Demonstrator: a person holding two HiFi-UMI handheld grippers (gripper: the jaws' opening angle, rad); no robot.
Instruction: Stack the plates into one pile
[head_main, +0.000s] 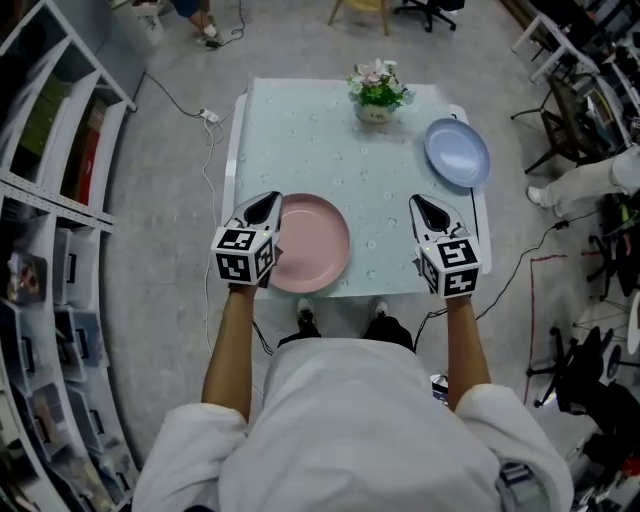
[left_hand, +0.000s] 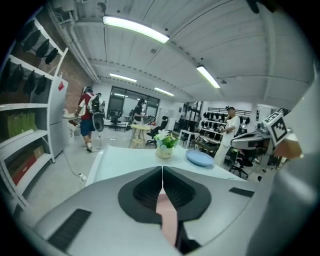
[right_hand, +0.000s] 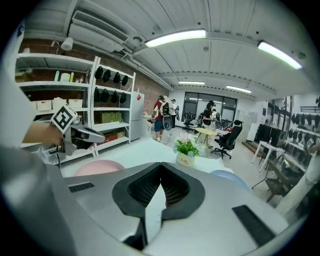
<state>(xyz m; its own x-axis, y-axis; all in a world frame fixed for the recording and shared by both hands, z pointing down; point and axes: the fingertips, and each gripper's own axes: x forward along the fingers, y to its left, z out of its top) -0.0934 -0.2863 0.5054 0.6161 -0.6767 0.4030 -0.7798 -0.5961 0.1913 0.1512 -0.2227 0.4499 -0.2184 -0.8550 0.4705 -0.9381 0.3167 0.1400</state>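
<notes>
Seen from above, a person in white clothing (head_main: 370, 420) stands at the near edge of a pale table (head_main: 330, 140), holding a two-jaw gripper in each hand. The left gripper (head_main: 268, 200) hangs over the left rim of a pink plate (head_main: 315, 245), which lies flat at the near edge of the table. The right gripper (head_main: 420, 203) hangs over bare tabletop to the right of that plate, apart from it. The left gripper view shows its claw closed tip to tip on nothing, with the pink of the plate below visible only through the gap behind the tips. The right gripper view shows its claw pressed together too, also empty, with pale tabletop in the gap. Farther back, a blue plate (head_main: 457, 152) lies alone near the far right corner, well apart from the pink one, so the two plates are not stacked. A small pot of flowers (head_main: 377, 92) stands at the middle of the far edge. The head view alone shows both plates' whole outlines and white shelving (head_main: 50, 210) along the left. The gripper views alone show the room beyond: ceiling strip lights (left_hand: 135, 27), office chairs (right_hand: 227, 137), and several people standing in the distance (right_hand: 165, 112).
</notes>
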